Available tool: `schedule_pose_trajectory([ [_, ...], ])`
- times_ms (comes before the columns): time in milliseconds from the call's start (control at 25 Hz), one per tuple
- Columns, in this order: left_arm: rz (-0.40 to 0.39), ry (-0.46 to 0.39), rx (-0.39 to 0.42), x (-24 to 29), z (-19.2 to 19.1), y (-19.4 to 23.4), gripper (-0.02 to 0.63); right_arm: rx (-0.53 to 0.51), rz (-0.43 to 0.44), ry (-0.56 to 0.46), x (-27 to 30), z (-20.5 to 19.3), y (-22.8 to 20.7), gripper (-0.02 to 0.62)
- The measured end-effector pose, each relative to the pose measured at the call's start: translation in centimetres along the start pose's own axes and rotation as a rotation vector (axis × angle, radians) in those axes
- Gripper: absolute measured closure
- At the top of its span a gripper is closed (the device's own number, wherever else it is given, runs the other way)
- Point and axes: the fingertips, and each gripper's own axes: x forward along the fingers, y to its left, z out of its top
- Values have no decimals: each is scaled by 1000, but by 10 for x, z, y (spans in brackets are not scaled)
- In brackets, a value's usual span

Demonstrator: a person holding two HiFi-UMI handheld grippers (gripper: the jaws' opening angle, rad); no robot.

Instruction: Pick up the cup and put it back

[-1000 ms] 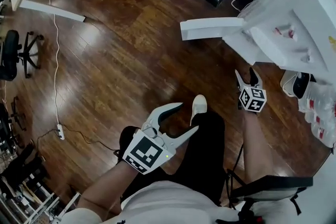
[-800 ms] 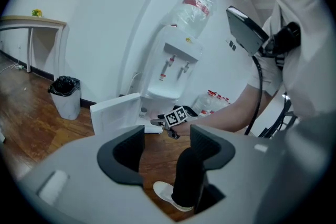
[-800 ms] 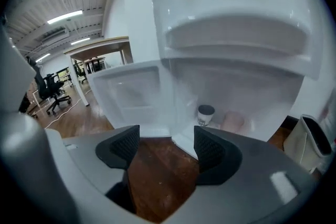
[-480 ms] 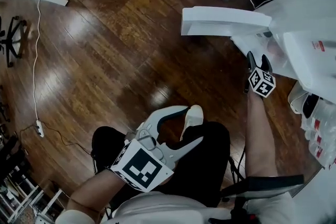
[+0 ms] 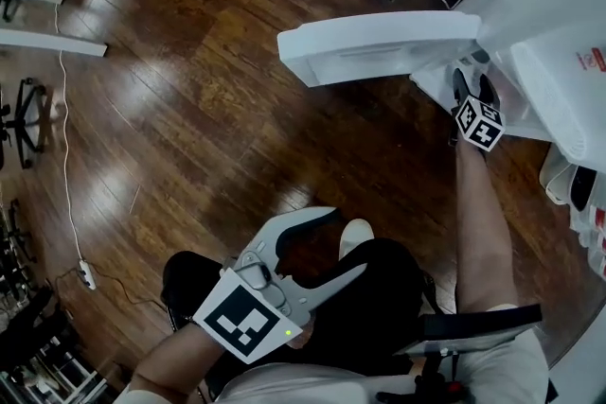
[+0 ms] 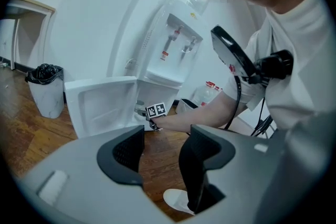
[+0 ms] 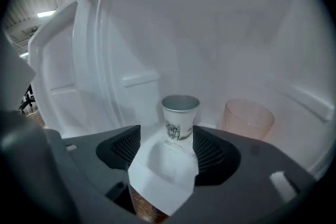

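Right gripper [image 7: 167, 147] inside the white plastic cabinet [image 7: 226, 34], jaws spread.
Paper cup [image 7: 180, 117] stands upright on the cabinet floor at my jaw tips, ungripped. It is tapered, with a dark print whose lettering is unreadable. My left gripper [image 6: 160, 157] gapes, empty.

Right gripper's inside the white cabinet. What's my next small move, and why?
Probably ease the right gripper slightly forward before closing. Its jaws stand apart, a white paper sheet lies between them, and the printed paper cup stands upright only at their tips, so closing now might catch just its base. Stay clear of the pink cup.
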Motion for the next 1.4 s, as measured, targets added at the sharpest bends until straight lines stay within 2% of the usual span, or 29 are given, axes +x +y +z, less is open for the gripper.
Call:
schedule_pose_trajectory([
  [400, 7, -2, 17, 18, -8, 11, 345, 73, -48, -41, 47, 6, -18, 252],
  [720, 17, 1, -24, 21, -13, 12, 345, 108, -72, -52, 72, 9, -28, 271],
  [1160, 16, -1, -28, 25, -10, 11, 345, 113, -68, -70, 68, 9, -29, 292],
  [1400, -3, -15, 1, 24, -6, 5, 345, 118, -58, -71, 54, 8, -26, 295],
])
